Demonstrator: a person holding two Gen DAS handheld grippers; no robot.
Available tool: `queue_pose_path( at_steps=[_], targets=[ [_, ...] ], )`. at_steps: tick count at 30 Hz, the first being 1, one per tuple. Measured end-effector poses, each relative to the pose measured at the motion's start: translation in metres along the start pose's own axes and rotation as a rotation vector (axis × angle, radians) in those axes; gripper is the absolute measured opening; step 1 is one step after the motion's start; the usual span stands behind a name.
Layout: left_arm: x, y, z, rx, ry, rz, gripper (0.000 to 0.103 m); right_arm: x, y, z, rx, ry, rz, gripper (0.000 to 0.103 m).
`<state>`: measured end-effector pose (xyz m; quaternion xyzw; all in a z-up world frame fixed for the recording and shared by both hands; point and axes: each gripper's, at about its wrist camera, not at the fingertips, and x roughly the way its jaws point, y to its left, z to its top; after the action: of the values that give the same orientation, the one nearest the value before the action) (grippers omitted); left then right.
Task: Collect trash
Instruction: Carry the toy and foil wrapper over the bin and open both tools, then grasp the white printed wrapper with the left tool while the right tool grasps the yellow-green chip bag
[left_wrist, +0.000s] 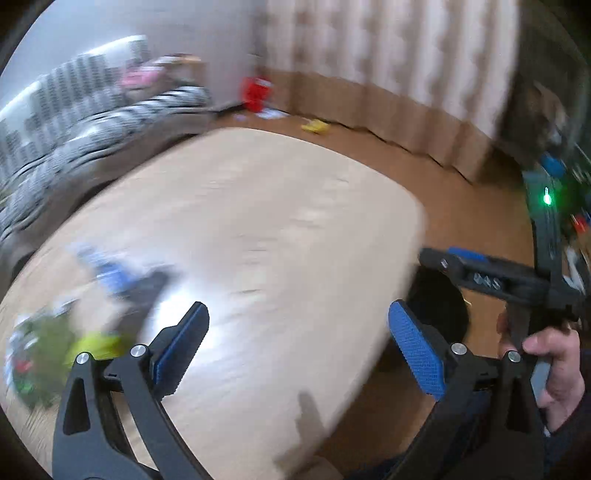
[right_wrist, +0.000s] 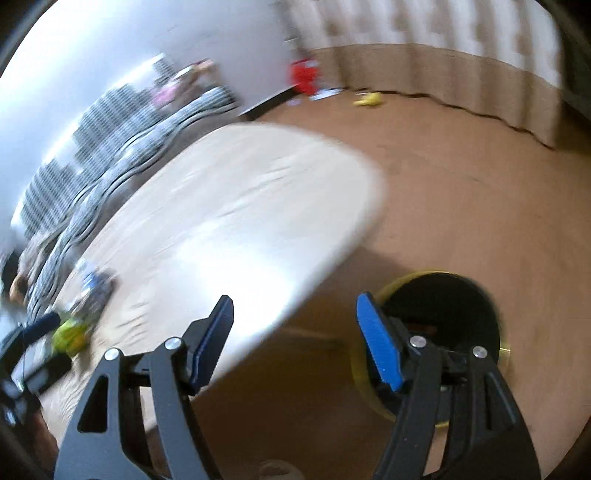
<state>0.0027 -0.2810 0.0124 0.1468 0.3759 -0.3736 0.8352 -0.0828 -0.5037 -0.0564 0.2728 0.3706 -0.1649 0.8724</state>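
Note:
The view is blurred. My left gripper (left_wrist: 297, 314) stands open over the light wooden table (left_wrist: 280, 221) with nothing between its blue pads. A pile of trash lies on the table's left part: blue wrappers (left_wrist: 103, 273) and green and yellow ones (left_wrist: 88, 345). My right gripper (right_wrist: 295, 306) is open and empty too, above the table's right edge (right_wrist: 332, 251). A black-lined bin with a yellow rim (right_wrist: 443, 306) stands on the floor under it. In the left wrist view the bin (left_wrist: 439, 306) sits past the table edge, with the right gripper (left_wrist: 443, 260) and a hand (left_wrist: 554, 354) above it.
A striped sofa (left_wrist: 96, 140) runs along the table's far left side. A long curtain (left_wrist: 388, 74) hangs at the back, with a red object (left_wrist: 255, 94) and a yellow item (left_wrist: 314, 125) on the brown floor (right_wrist: 461, 192) near it.

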Motion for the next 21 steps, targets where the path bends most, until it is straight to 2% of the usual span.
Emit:
queue_pose_path(
  at_steps=[5,7,9,12,16,21],
  targets=[
    [-0.053,0.125,-0.036,-0.211,-0.061,0.199,0.095,0.022,0.119,-0.005,-0.174,0.055,0.158,0.067],
    [-0.077,0.179,-0.06,-0.292,-0.075,0.284,0.095,0.03,0.17,-0.012,-0.246,0.072,0.212,0.067],
    [-0.096,0.222,-0.084,-0.344,-0.085,0.365,0.095,0.038,0.213,-0.021,-0.308,0.089,0.246,0.067],
    [-0.11,0.273,-0.108,-0.402,-0.089,0.444,0.095,0.05,0.267,-0.034,-0.379,0.128,0.29,0.067],
    [-0.107,0.317,-0.13,-0.476,-0.078,0.431,0.095,0.059,0.313,-0.057,-0.452,0.142,0.273,0.068],
    [-0.077,0.333,-0.131,-0.421,-0.032,0.411,0.095,0.075,0.326,-0.068,-0.486,0.158,0.219,0.068]
  ],
)
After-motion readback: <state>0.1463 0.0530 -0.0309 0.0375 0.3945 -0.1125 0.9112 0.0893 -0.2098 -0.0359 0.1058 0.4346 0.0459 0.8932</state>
